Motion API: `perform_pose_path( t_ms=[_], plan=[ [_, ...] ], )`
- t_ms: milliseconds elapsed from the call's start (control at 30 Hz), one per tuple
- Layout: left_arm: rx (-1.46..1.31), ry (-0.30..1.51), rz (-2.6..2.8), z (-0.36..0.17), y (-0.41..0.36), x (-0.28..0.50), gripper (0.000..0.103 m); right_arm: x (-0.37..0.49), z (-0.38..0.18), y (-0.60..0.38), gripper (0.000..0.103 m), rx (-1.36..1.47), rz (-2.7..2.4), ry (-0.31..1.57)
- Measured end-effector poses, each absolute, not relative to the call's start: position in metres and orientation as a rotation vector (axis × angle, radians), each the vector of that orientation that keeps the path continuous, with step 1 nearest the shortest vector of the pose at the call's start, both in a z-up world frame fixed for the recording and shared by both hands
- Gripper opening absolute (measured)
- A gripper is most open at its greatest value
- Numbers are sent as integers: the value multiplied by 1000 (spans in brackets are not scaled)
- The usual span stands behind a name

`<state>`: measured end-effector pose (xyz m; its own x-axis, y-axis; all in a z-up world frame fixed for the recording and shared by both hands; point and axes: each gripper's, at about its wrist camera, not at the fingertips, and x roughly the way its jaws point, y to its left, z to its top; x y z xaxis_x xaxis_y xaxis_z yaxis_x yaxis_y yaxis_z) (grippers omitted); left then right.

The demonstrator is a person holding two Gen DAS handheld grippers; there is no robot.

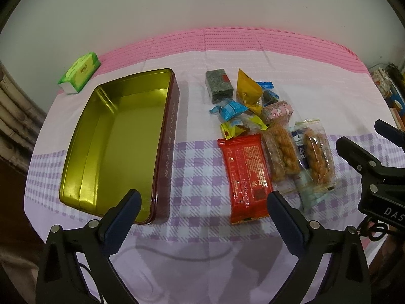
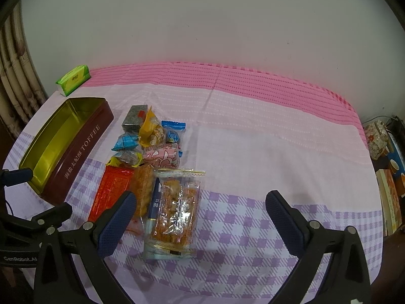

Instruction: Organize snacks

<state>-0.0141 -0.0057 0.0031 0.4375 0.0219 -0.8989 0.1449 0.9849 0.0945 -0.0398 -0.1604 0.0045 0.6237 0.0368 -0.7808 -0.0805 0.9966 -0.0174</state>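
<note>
An open maroon toffee tin (image 1: 114,139) with a gold inside lies empty on the cloth; it also shows in the right wrist view (image 2: 63,149). To its right is a pile of wrapped snacks: a red packet (image 1: 246,174), a clear cracker packet (image 1: 314,154) (image 2: 174,207), a yellow pouch (image 1: 246,88), blue candies (image 1: 227,109), a pink packet (image 1: 277,110) and a dark block (image 1: 219,84). My left gripper (image 1: 202,202) is open and empty, between the tin and the red packet. My right gripper (image 2: 201,210) is open and empty, just over the cracker packet's right side.
A green tissue pack (image 1: 79,72) lies at the back left of the table. The pink and purple cloth (image 2: 278,152) covers the table. Boxes and a floral pot (image 2: 377,139) stand past the right edge. A curtain hangs at the left.
</note>
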Motion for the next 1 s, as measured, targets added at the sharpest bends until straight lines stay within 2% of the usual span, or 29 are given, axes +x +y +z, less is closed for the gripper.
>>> perform_pose_path(
  t_ms=[800, 1000],
  plan=[
    [164, 1117, -78, 4, -2, -14, 99, -38, -4, -162, 95, -32, 84, 928],
    [165, 1105, -78, 4, -1, -11, 98, -36, -12, -161, 84, -30, 102, 955]
  ],
)
